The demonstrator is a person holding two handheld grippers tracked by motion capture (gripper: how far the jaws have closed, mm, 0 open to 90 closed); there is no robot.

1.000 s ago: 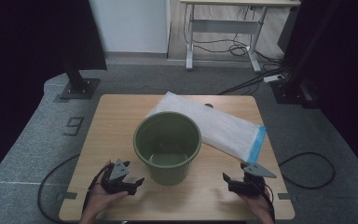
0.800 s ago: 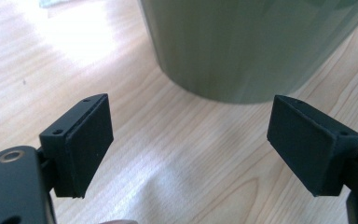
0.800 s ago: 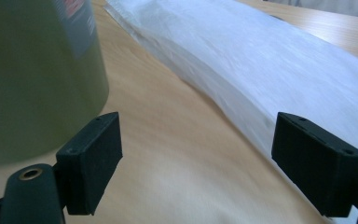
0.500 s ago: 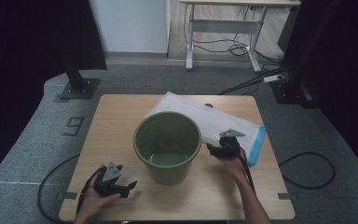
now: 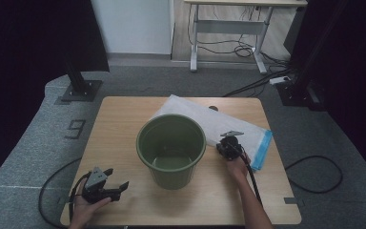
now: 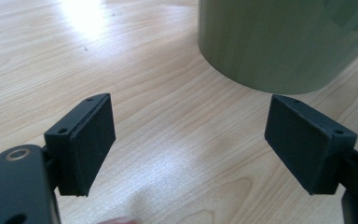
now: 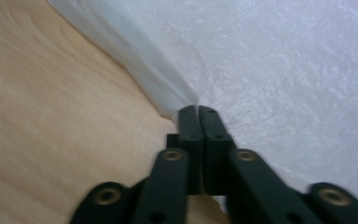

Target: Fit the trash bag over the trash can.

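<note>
I see a round olive-green plastic bucket (image 5: 171, 149) standing upright mid-table on the pale wooden table (image 5: 119, 124), a white plastic bag with a blue end (image 5: 219, 125) lying flat behind it. My left gripper (image 6: 189, 142) rests near the front-left corner, jaws spread wide around nothing. My right gripper (image 7: 198, 112) has its jaws pressed together at the bag's near edge; I cannot tell whether film is pinched.

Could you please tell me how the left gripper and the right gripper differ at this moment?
The left gripper has its jaws spread wide with bare table between them; the right gripper has its jaws pressed together. The left gripper sits near the table's front edge, apart from the green bucket; the right gripper's tips meet the edge of the white bag beside the bucket. Both are black and hand-held.
</note>
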